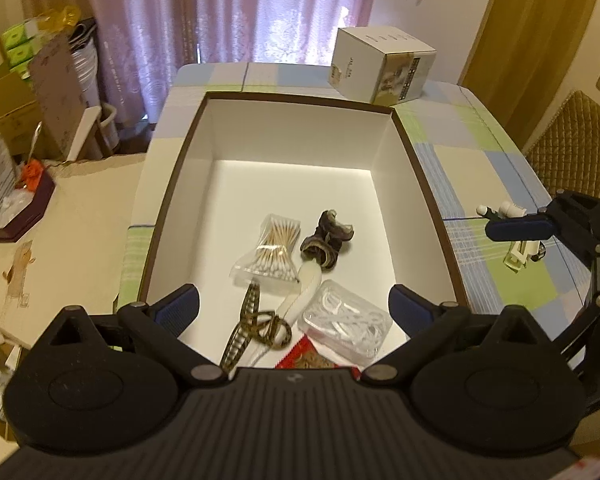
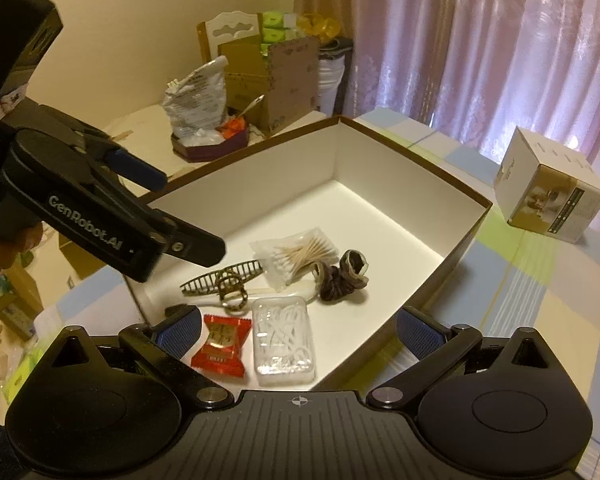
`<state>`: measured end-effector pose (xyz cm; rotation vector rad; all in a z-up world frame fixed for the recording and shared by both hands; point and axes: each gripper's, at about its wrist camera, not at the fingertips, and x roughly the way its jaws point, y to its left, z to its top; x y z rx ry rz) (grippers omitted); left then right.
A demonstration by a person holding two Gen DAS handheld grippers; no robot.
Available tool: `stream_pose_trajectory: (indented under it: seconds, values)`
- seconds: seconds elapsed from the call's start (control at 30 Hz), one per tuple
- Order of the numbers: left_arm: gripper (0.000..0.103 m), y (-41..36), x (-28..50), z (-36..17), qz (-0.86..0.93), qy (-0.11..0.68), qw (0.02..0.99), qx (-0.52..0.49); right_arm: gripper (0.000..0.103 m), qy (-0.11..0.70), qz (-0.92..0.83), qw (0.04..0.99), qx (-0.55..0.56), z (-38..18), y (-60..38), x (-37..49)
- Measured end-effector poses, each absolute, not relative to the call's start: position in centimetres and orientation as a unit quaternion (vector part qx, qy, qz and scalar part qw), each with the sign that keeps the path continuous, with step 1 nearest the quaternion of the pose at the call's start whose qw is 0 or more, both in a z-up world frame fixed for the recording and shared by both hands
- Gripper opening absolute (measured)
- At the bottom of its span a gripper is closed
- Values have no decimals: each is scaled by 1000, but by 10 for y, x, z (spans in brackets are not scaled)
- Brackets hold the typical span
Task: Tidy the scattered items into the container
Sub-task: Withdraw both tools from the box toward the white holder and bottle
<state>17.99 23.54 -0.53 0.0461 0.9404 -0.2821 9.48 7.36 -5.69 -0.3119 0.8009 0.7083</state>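
Note:
A large box (image 1: 300, 101) with white inside and a brown rim lies on the checked tablecloth. In it are a bag of cotton swabs (image 1: 278, 248), a brown scrunchie (image 1: 327, 242), a patterned hair clip (image 1: 256, 328), a clear case of floss picks (image 1: 346, 326) and a red packet (image 2: 220, 346). My left gripper (image 1: 295, 308) hangs open over the box's near end, holding nothing. My right gripper (image 2: 299, 330) is open too, above the floss case (image 2: 284, 340). Small white items (image 1: 518, 254) lie on the cloth right of the box, partly behind one of the right gripper's fingers (image 1: 516, 230).
A white and gold cube carton (image 1: 384, 66) stands on the table beyond the box's far right corner. Left of the table, a side surface holds a purple tray (image 1: 20, 216), bags and cardboard boxes. A quilted chair back (image 1: 572, 148) is at the right. Curtains hang behind.

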Motion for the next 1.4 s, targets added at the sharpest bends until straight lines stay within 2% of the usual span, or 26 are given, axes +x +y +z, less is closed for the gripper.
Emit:
stream_pose_trajectory:
  seconds: [0.83,1.4]
  values:
    - [99,206,104,0,-68,468,881,-2,101,387,405,812,-164,-58,36,60]
    - [99,138,69,-5,-62,474,878,-18,101,403,406,804,-159,-66,-35,45]
